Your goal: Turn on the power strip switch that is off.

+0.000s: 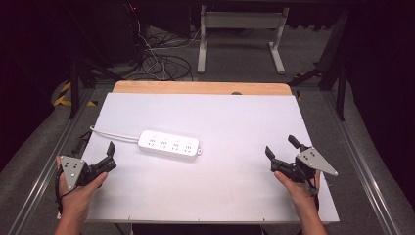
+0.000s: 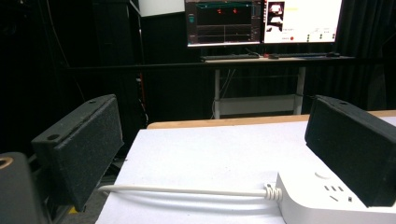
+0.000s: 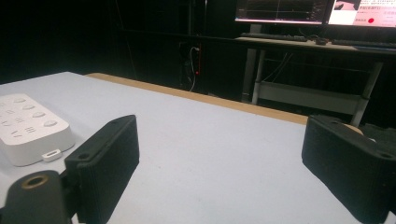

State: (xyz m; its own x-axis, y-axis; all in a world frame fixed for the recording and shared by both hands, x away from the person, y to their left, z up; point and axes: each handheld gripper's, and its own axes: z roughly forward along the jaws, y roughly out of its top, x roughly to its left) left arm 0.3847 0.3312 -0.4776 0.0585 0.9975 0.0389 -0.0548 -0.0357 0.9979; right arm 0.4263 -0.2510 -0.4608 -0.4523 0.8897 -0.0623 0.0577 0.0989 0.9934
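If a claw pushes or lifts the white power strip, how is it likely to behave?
The power strip is a flat, rigid-looking bar lying on the smooth white table, so a push would probably slide it rather than tip or roll it. Its smooth casing may be slippery to grip. Its thin cord curves loosely, so it probably trails floppily and drags.

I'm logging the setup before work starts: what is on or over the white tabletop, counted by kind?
Power strip, white, with its cord: 1
Hand-held gripper, both black and open, holding nothing: 2, the left one and the right one
Total: 3
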